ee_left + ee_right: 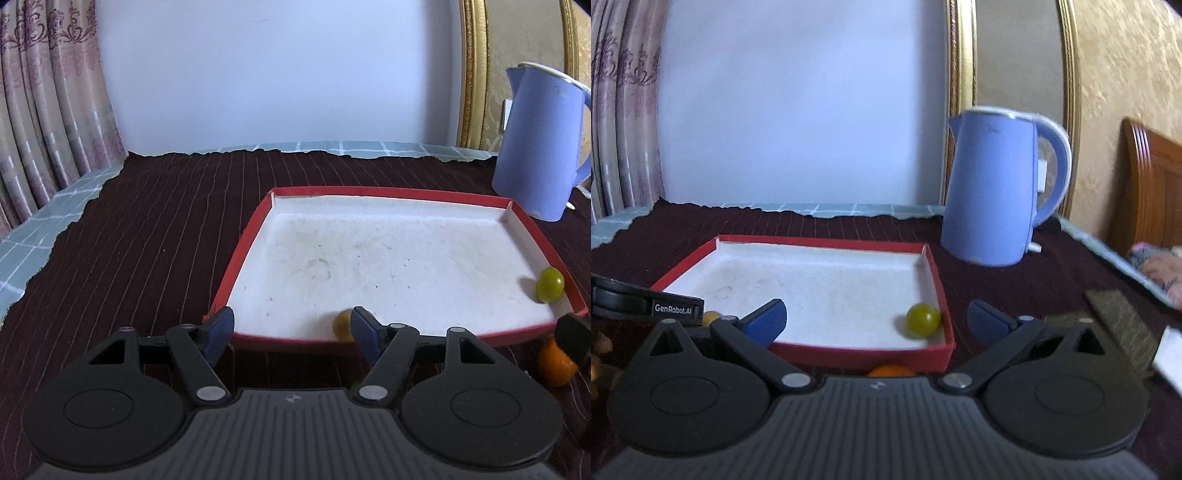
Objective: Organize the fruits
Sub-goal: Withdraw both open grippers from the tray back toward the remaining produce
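Observation:
A shallow red tray (243, 258) (934, 284) with a white floor lies on a dark striped cloth. A green grape (549, 285) (921, 319) rests in its near right corner. A small yellow fruit (340, 325) (711, 317) sits just inside the front rim, partly hidden by a finger of my left gripper. An orange fruit (556, 363) (891, 370) lies on the cloth outside the front rim. My left gripper (291, 326) stands open over the tray's near left corner, holding nothing. My right gripper (877, 319) is open above the near right corner, above the orange fruit.
A blue kettle (535, 147) (993, 192) stands behind the tray's far right corner. The left gripper's body (646, 302) shows at the left of the right wrist view. A dark flat object (1119, 325) and a white sheet (1171, 354) lie to the right.

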`<state>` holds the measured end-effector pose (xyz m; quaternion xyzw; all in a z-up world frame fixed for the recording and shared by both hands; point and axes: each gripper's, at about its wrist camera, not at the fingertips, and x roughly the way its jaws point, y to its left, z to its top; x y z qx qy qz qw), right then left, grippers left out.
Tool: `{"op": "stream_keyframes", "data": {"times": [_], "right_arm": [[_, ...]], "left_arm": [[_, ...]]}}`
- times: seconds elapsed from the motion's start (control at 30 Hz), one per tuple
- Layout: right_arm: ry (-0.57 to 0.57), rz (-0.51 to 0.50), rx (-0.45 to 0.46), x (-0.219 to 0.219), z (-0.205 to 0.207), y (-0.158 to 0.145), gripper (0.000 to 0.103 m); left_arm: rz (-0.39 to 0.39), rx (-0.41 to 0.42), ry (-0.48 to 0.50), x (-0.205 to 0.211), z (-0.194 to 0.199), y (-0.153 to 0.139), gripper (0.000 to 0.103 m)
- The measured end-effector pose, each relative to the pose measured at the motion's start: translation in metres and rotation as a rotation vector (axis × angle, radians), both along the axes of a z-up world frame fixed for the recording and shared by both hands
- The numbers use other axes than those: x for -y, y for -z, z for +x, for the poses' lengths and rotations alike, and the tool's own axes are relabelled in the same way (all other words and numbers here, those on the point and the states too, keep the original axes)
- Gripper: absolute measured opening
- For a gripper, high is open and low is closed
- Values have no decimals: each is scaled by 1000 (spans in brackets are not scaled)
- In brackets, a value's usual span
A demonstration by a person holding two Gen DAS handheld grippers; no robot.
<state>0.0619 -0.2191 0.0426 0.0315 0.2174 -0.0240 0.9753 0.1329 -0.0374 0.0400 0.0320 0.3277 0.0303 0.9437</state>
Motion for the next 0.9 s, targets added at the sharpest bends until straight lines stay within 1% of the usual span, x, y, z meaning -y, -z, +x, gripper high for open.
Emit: {"op": "stream_keyframes", "data": {"times": [0.07, 0.17, 0.27, 0.37, 0.43, 0.6, 0.77, 0.9], "right_arm": [[2, 20, -2, 1, -7, 4, 103], [2, 1, -9, -1, -13, 11, 103], [-10, 1, -18, -2, -18, 17, 103], [-25, 42, -23, 2, -21, 25, 103], [-28, 51, -28, 2, -22, 29, 103], [-18, 35, -29, 1, -25, 30, 103], [-10, -40, -10, -4, -31, 28, 103], [-33, -28, -14, -4, -34, 27, 103]], "left_arm": [[5, 11, 6, 1, -6, 1, 69], [15, 23, 12, 1, -14, 2, 69], [-8, 19, 15, -2, -20, 3, 69], [-23, 11, 14, -6, -25, 6, 69], [-26, 7, 14, -7, -27, 9, 69], [-38, 16, 18, -10, -35, 9, 69], [-32, 27, 17, -10, -42, 10, 69], [-37, 26, 21, -10, -47, 12, 69]]}}
